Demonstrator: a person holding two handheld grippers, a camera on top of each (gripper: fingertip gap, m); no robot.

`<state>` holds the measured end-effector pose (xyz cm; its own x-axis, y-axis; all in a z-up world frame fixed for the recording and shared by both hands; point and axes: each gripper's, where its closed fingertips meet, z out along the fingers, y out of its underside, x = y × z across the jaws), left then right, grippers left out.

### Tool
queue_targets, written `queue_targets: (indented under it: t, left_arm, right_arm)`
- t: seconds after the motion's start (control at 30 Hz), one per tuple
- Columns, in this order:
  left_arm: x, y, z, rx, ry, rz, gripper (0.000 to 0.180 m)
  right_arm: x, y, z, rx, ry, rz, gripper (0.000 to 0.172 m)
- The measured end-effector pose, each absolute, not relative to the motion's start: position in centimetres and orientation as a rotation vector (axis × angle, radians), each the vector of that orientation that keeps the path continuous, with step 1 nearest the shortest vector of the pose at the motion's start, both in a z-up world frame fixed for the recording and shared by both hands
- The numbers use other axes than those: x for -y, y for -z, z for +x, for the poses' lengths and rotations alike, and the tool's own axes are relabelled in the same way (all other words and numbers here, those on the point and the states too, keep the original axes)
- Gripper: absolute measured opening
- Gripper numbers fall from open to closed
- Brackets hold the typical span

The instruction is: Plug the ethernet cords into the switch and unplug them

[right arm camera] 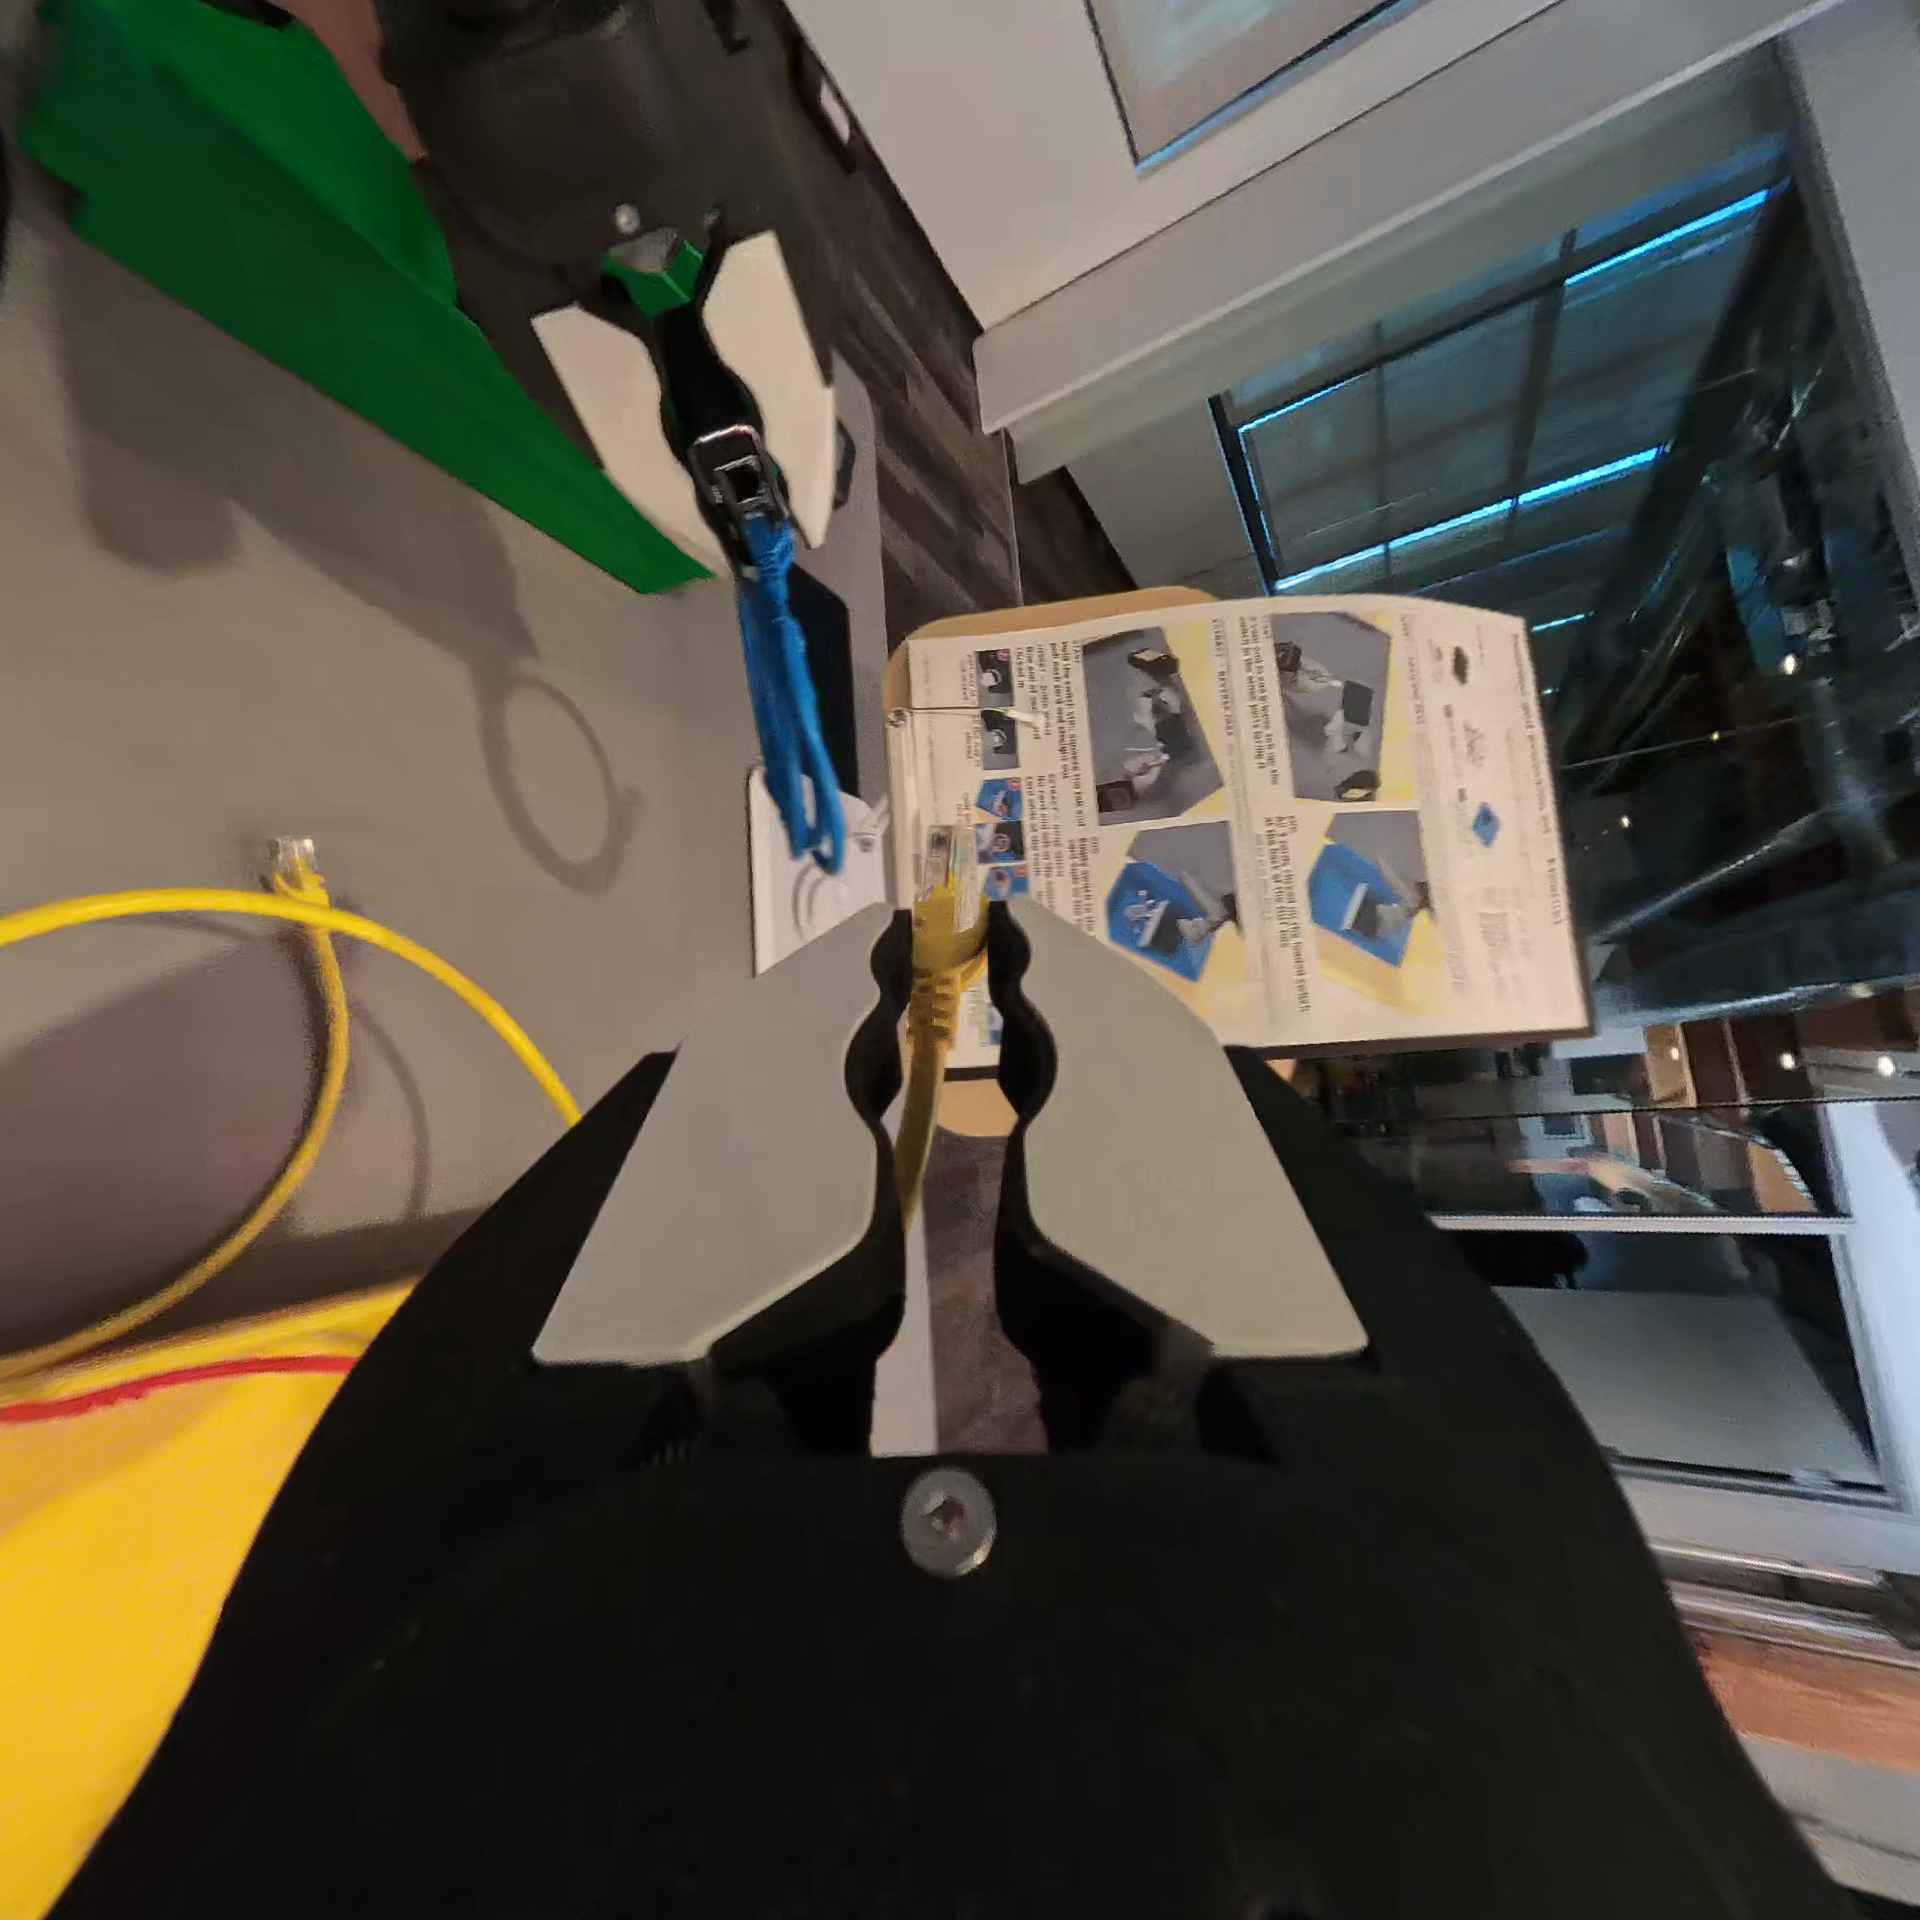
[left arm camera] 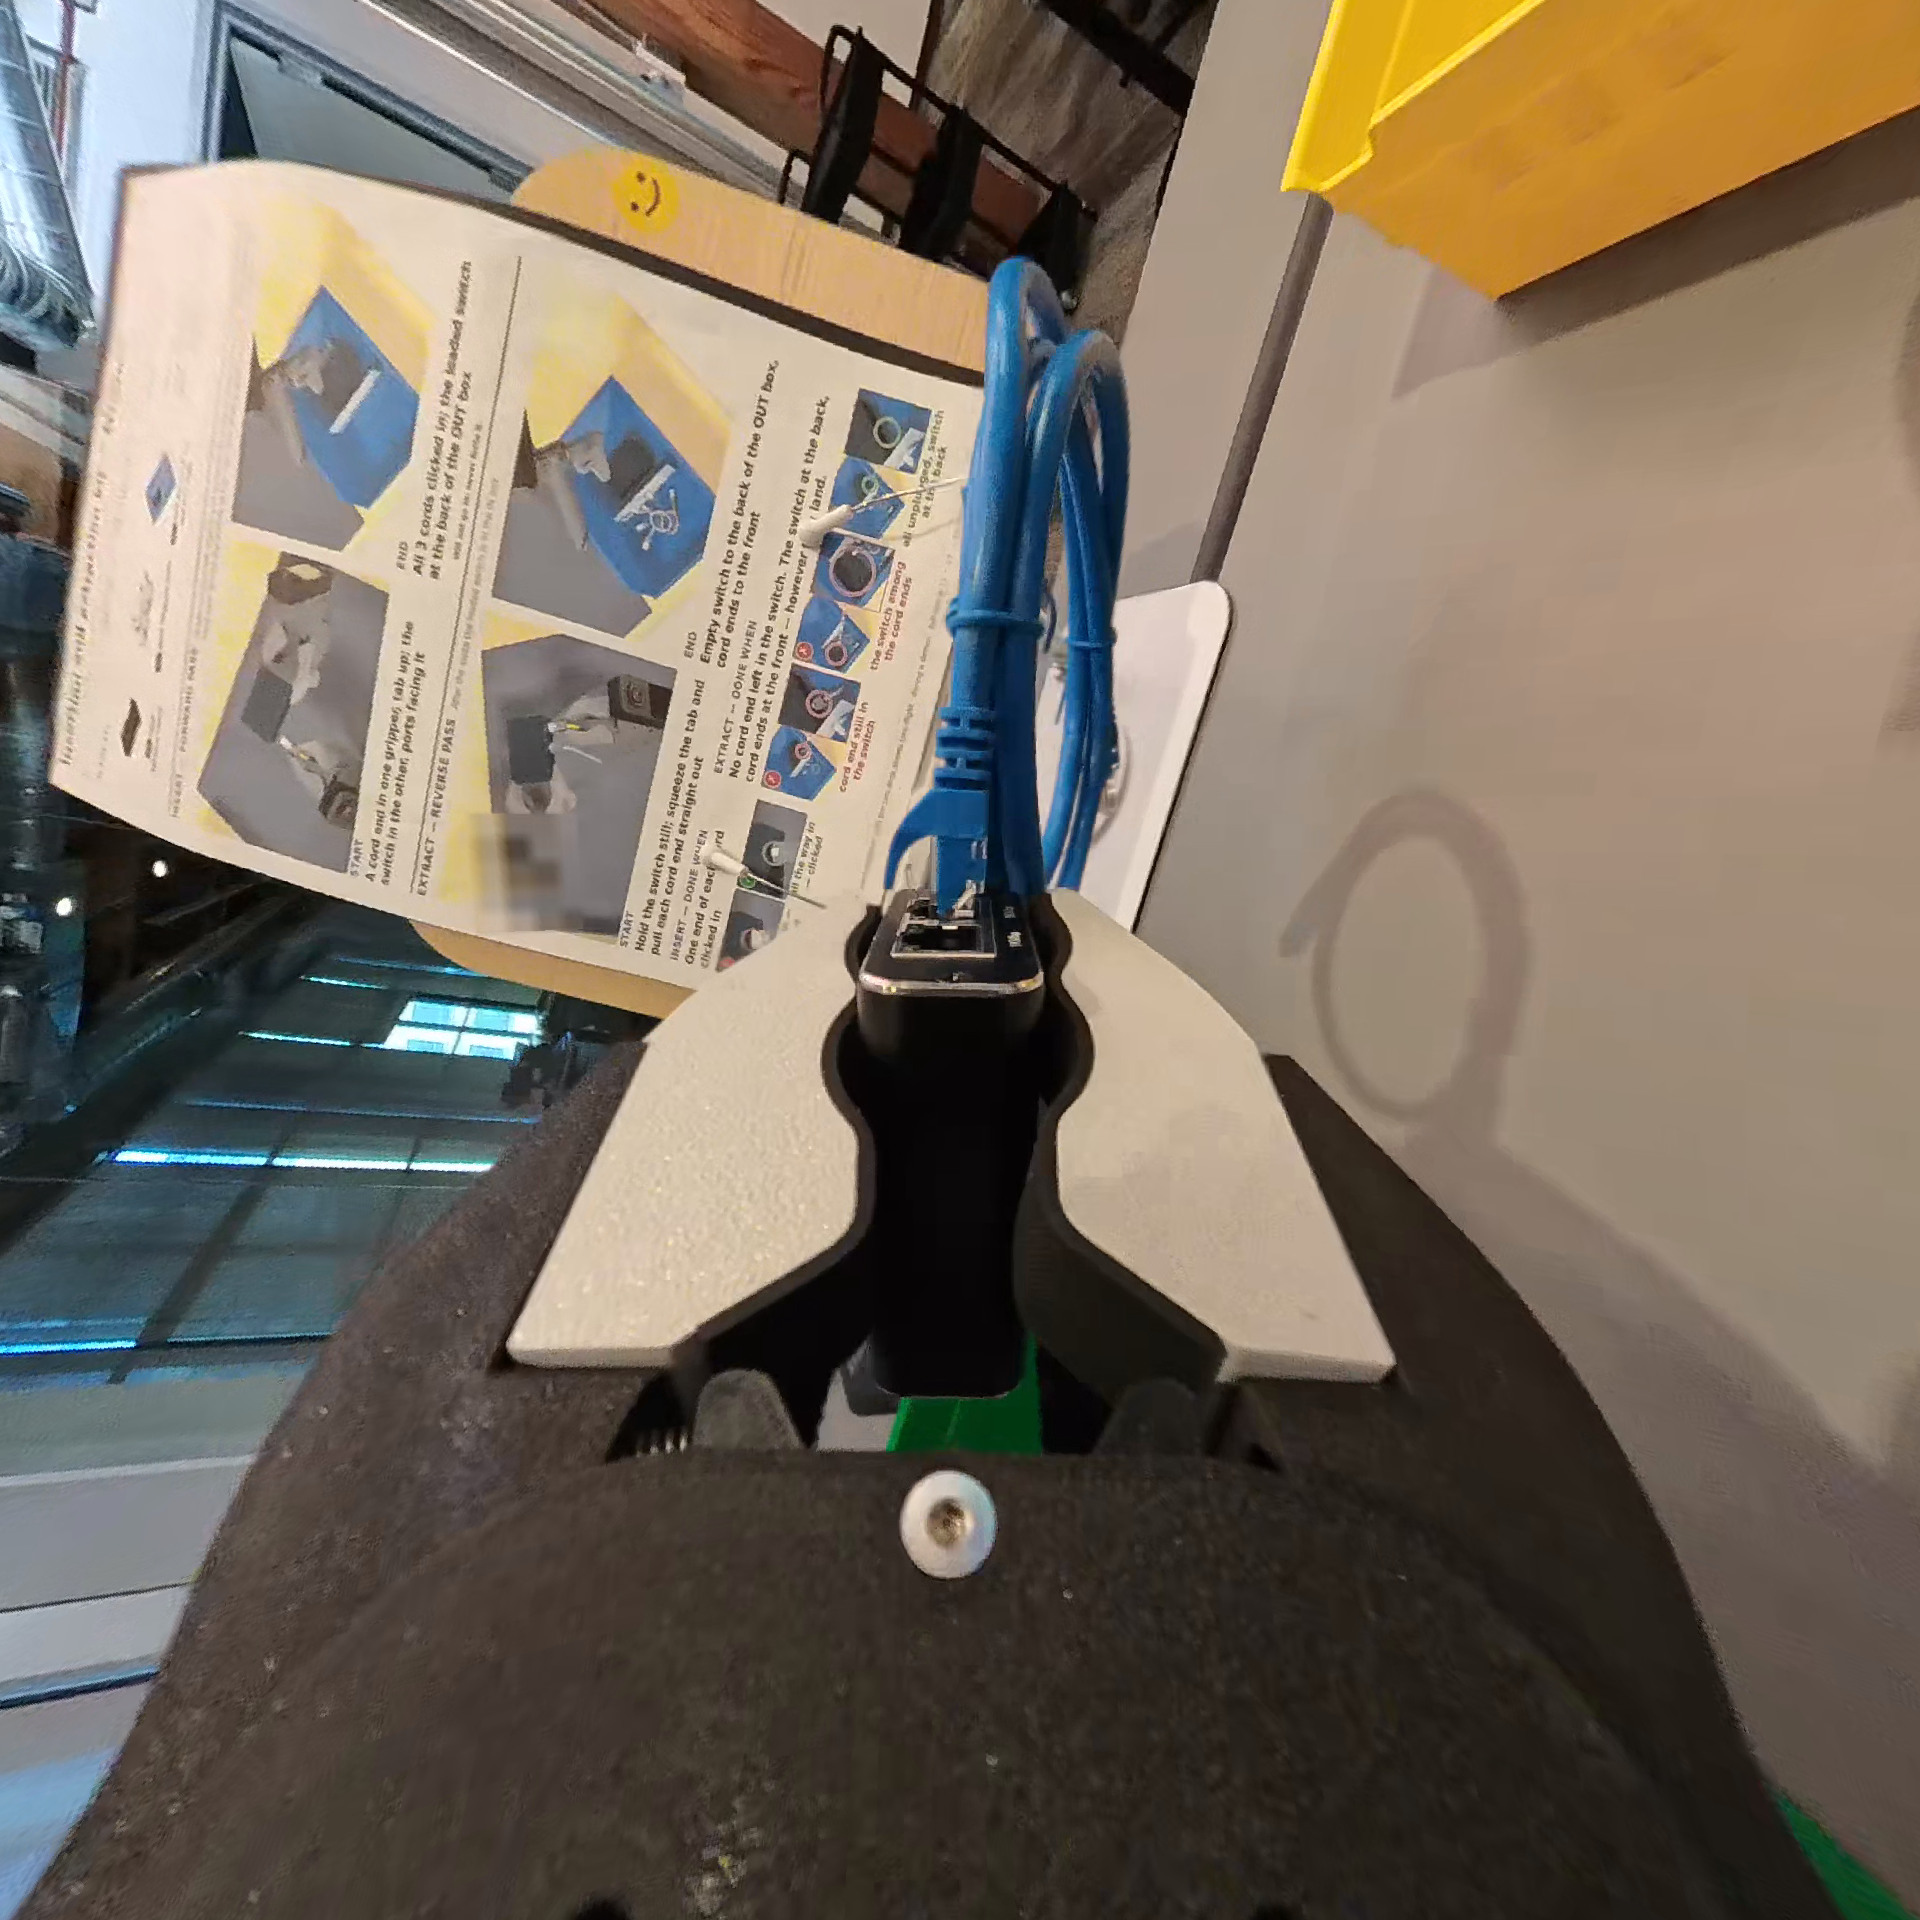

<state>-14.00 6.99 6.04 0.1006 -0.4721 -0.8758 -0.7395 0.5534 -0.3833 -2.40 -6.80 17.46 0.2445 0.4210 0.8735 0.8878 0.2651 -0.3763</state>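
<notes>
Left tool (left arm camera: 951, 935) clamped on one black box-shaped switch (left arm camera: 940, 1091), one coiled blue cord (left arm camera: 1023, 582) plugged in, right tool (right arm camera: 940, 935) gripping one yellow cord's boot (right arm camera: 940, 961), clear plug (right arm camera: 948, 857) protruding, grey tabletop (right arm camera: 312, 644), one printed instruction sheet (right arm camera: 1299, 810) beyond, one yellow bin (left arm camera: 1621, 125).

Printed instruction sheet (left arm camera: 499, 582) on cardboard, yellow bin (left arm camera: 1621, 125), green block (right arm camera: 270, 312).
</notes>
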Motion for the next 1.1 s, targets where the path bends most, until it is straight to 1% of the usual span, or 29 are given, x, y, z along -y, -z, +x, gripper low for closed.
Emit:
queue_targets:
  t: [0.2,0.37,0.47,0.53,0.63,0.73,1.0,1.1]
  left_arm:
    - [-7.6,-5.3,-14.2,-1.562,-0.264,-1.108,0.026]
    - [-7.8,-5.9,-14.8,-1.539,-0.249,-1.120,0.026]
    - [-7.6,-6.5,-15.1,-1.518,-0.228,-1.120,0.026]
    - [-7.5,-6.8,-15.2,-1.509,-0.219,-1.112,0.026]
    - [-7.1,-6.9,-14.9,-1.512,-0.208,-1.099,0.026]
    - [-6.6,-6.9,-14.4,-1.524,-0.202,-1.082,0.026]
    - [-5.3,-6.9,-13.3,-1.546,-0.158,-1.053,0.026]
    - [-4.5,-6.7,-12.7,-1.564,-0.100,-1.049,0.026]
  right_arm:
    - [4.4,-27.2,-2.9,1.412,0.692,-1.381,0.015]
    - [2.8,-35.9,0.1,1.317,0.838,-1.507,0.015]
    - [3.1,-38.6,2.4,1.248,0.849,-1.599,0.015]
    - [3.3,-38.9,3.9,1.214,0.849,-1.649,0.015]
    - [3.3,-36.9,6.6,1.183,0.851,-1.739,0.015]
    - [3.1,-33.4,9.4,1.155,0.824,-1.824,0.016]
    - [3.2,-20.0,15.7,1.127,0.703,-1.995,0.016]
    - [2.7,-16.3,17.1,1.112,0.684,-1.987,0.016]
